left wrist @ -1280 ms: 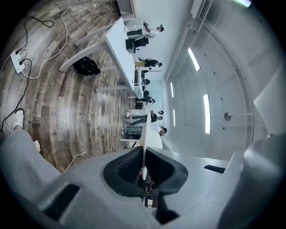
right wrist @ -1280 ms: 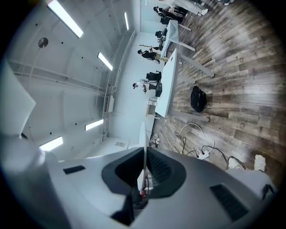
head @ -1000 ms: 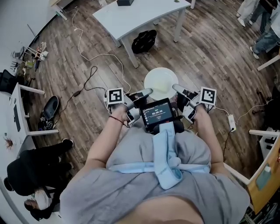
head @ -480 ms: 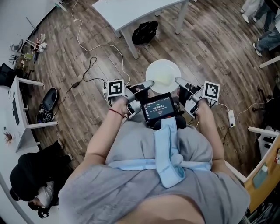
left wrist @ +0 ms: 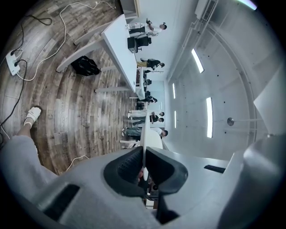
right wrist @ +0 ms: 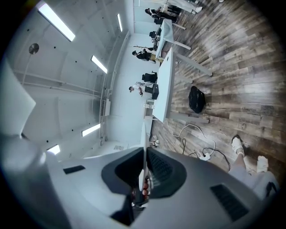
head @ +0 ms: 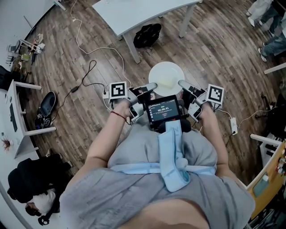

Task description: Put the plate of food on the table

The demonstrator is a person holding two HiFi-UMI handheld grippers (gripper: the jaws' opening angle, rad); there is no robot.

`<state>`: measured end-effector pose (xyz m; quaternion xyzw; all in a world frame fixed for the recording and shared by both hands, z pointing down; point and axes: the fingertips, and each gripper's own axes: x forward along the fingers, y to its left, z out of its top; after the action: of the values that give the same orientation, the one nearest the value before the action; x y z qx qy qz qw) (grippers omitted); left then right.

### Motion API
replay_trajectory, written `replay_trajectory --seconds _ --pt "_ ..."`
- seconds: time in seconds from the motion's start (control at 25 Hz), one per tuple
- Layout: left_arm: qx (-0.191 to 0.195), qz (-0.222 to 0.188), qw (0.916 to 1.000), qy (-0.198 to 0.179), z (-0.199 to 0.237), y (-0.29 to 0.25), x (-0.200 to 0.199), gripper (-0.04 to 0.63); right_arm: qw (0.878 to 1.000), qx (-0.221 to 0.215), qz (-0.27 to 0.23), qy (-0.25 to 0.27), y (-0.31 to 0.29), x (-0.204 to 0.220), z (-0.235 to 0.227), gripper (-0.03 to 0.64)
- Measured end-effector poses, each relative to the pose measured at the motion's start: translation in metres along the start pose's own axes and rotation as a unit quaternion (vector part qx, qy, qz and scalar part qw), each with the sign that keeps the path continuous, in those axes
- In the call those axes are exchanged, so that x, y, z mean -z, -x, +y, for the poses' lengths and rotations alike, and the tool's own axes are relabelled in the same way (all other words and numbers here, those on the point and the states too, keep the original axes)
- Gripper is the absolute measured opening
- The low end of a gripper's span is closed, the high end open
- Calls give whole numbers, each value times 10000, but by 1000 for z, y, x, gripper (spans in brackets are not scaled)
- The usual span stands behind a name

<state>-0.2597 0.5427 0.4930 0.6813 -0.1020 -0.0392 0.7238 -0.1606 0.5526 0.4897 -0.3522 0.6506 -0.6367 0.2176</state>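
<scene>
In the head view a white plate [head: 166, 77] with a pale smear of food on it hangs above the wooden floor in front of me. My left gripper [head: 153, 85] is shut on its left rim and my right gripper [head: 180, 82] on its right rim. The left gripper view shows the plate edge-on [left wrist: 144, 129] as a thin white line pinched by the left gripper [left wrist: 144, 163]. In the right gripper view the plate's rim [right wrist: 144, 143] sits the same way in the right gripper [right wrist: 144, 172]. The white table [head: 134, 13] stands ahead, beyond the plate.
A black bag [head: 148, 35] lies under the table beside its leg. Cables [head: 89, 67] trail over the floor at left and a power strip [head: 234, 126] lies at right. A black shoe [head: 47, 103] and a side desk [head: 13, 116] are far left. People stand at upper right [head: 268, 22].
The plate and both grippers have moved a little forward, and the table and bag now sit nearer them. Both grips are unchanged.
</scene>
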Motion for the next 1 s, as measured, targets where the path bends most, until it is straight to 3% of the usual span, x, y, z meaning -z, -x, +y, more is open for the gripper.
replay_trajectory --seconds 0.28,0.52,1.0 --pt "98 91 9995 -279 -1 1 4 29 9997 -64 -117 199 3 3 -1 38" --pt "59 150 9996 -226 -12 -21 -105 29 9996 -34 -220 162 -76 -72 12 38" --pt "-2 354 9991 -214 -12 -28 -190 28 9986 82 -487 202 -140 -120 15 38"
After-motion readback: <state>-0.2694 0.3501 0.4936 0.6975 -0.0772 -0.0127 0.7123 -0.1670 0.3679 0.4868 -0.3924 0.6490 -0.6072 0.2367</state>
